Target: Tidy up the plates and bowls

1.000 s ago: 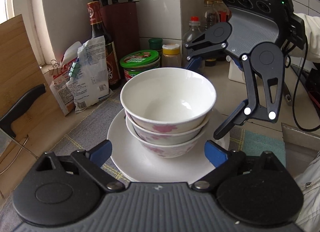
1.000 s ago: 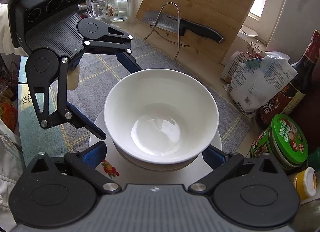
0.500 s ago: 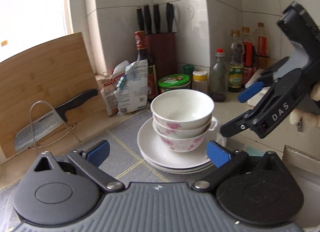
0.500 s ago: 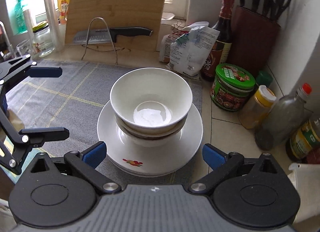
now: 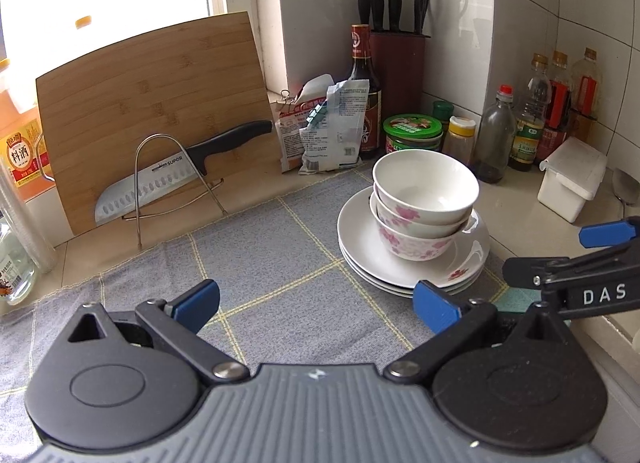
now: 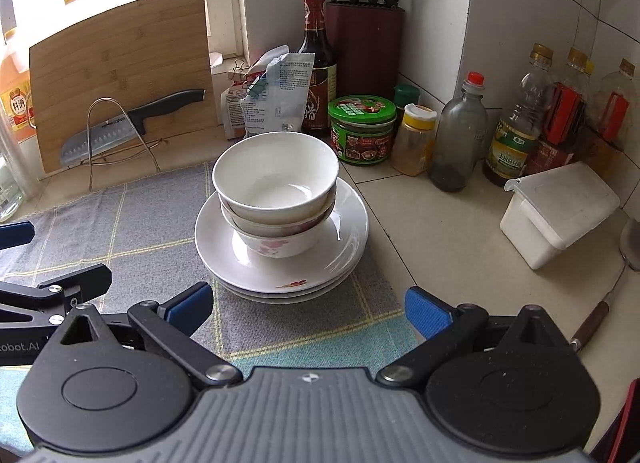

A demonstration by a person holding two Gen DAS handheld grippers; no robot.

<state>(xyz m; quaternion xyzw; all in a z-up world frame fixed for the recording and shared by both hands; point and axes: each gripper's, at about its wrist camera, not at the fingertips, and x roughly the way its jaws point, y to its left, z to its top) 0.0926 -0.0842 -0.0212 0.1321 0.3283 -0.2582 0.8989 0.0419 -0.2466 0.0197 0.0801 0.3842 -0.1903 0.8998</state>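
Right tool (image 5: 600, 251) cropped at frame edge

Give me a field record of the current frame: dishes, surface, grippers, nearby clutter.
dishes: three nested white floral ceramic bowls stacked on a pile of white ceramic plates
plate count: three rims visible
surface: grey checked cloth mat on a beige countertop
left gripper: open, empty, short of the stack
right gripper: open, empty, facing the stack
behind stack: green-lidded jar, dark sauce bottle, maroon knife block
left side: bamboo cutting board, steel cleaver on a wire stand
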